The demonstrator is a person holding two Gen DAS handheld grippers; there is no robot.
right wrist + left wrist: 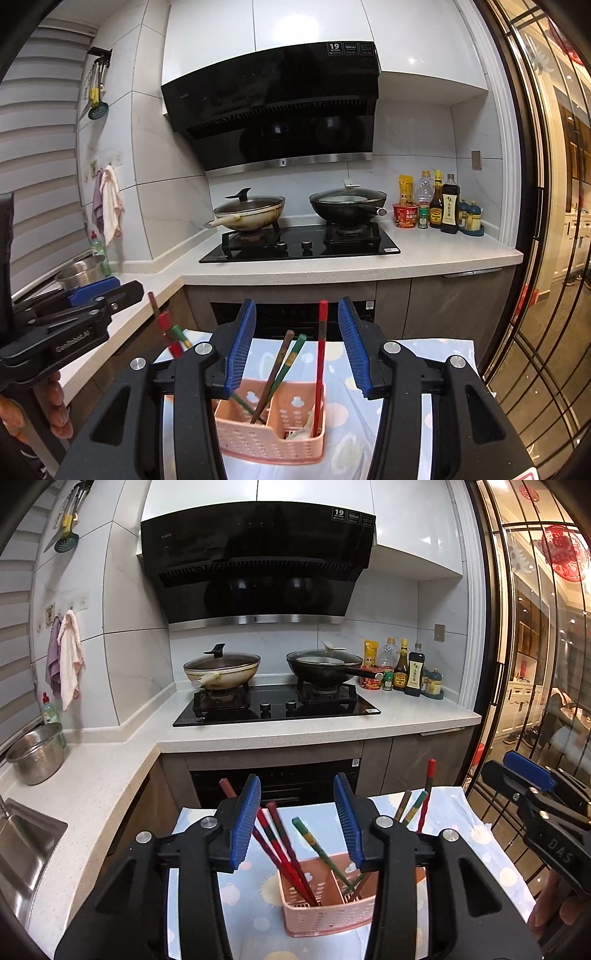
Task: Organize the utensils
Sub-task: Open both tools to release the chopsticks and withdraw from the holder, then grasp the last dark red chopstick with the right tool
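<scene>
A pink perforated utensil basket [325,908] stands on a table with a light blue patterned cloth [243,890]. Red chopsticks [284,842] lean in its left compartment and green chopsticks [317,845] in the middle one. My left gripper [297,819] is open and empty above the basket. In the right wrist view the basket [269,432] holds a brown and a green chopstick [284,369] and an upright red one [320,362]. My right gripper [297,343] is open and empty above it.
A white counter [258,731] runs behind, with a black hob [277,705], two lidded woks and sauce bottles [402,668]. A steel pot [37,753] and a sink [22,845] are at left. A glass partition [535,664] stands at right.
</scene>
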